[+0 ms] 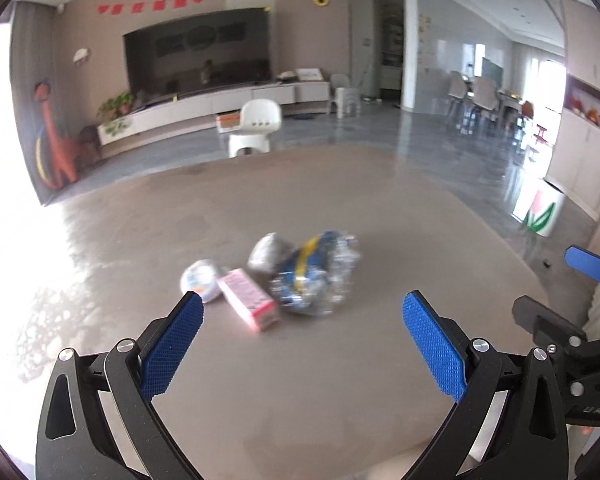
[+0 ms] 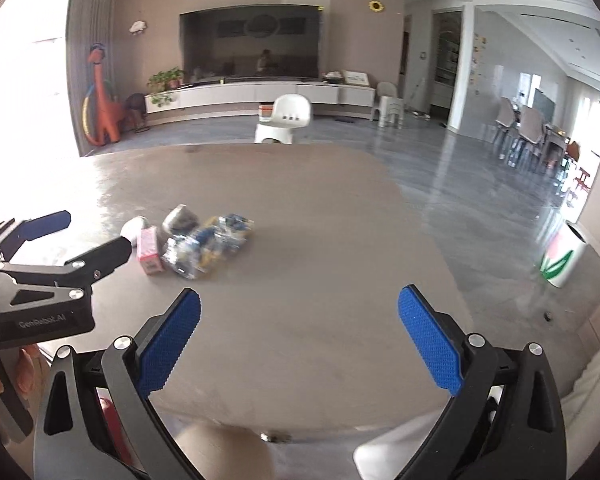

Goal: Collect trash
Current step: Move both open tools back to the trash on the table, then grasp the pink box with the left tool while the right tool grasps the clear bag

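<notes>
Our left claw (image 1: pixel 302 312) and right claw (image 2: pixel 299 308) both gape wide and empty above the surface (image 1: pixel 300 380). Just beyond the left one lies the pink carton (image 1: pixel 249 299), long axis running near-right to far-left, touching the crumpled blue-and-yellow wrapper (image 1: pixel 316 276), with a grey wad (image 1: pixel 270 252) behind.

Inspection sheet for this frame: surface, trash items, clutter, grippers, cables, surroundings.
Surface: grey-brown table, bare apart from one cluster of trash.
Job's things: pink carton, crumpled blue-and-yellow plastic wrapper, grey wad, white round piece, all close together; contacts blurred.
Clutter: nothing seen.
Grippers: left gripper open, empty, short of the pile; right gripper open, empty, over bare table.
Cables: nothing seen.
Surroundings: white bin with tulip print on the floor to the right; white stool beyond the table.
</notes>
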`<act>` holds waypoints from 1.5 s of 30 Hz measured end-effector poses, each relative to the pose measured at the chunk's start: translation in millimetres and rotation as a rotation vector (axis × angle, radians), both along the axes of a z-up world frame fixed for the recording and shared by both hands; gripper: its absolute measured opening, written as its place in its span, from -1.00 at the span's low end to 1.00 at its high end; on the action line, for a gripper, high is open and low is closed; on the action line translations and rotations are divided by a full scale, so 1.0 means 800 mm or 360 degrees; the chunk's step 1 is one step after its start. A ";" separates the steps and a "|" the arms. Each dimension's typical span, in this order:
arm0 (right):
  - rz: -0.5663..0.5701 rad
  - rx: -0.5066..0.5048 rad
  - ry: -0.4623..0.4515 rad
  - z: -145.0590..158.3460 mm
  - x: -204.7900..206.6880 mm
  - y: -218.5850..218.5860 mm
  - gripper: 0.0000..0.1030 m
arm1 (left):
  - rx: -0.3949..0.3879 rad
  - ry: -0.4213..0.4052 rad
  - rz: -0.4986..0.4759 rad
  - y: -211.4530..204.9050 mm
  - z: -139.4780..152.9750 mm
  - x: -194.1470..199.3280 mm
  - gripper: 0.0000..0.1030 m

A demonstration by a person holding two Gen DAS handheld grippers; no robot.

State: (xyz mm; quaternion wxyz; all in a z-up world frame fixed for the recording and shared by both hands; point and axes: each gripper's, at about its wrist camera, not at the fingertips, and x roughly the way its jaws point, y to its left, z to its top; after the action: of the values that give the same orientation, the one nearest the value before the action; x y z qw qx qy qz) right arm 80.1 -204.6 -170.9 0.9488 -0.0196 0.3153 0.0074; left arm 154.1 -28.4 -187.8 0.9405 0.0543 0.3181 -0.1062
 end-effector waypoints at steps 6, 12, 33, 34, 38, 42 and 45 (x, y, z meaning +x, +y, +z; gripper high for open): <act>0.0090 -0.0015 0.0008 -0.007 0.036 0.041 0.91 | -0.0026 0.0056 0.0089 0.031 -0.026 0.039 0.91; 0.0117 -0.0037 0.0049 -0.018 0.073 0.064 0.91 | -0.0036 0.0127 0.0149 0.035 -0.057 0.071 0.91; 0.0182 0.0058 0.0210 -0.059 0.125 0.062 0.91 | -0.0091 0.0387 0.0144 0.045 -0.118 0.136 -0.36; 0.0180 0.0064 0.0228 -0.062 0.130 0.064 0.91 | -0.0124 0.0363 0.0136 0.050 -0.113 0.129 -0.38; 0.0144 0.0136 0.0309 -0.071 0.153 0.064 0.91 | -0.0150 0.0298 0.0141 0.068 -0.096 0.109 -0.41; 0.0112 0.0169 0.0357 -0.084 0.178 0.071 0.91 | -0.0125 0.0241 0.0163 0.081 -0.081 0.090 -0.41; 0.0123 0.0184 0.0414 -0.095 0.188 0.081 0.91 | -0.0089 0.0187 0.0156 0.086 -0.070 0.077 -0.41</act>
State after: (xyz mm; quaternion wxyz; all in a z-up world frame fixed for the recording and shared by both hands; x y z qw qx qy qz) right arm 230.1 -139.8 -246.8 0.8984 0.0239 0.4337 0.0646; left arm 215.5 40.5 -243.7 0.9255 0.0061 0.3719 -0.0718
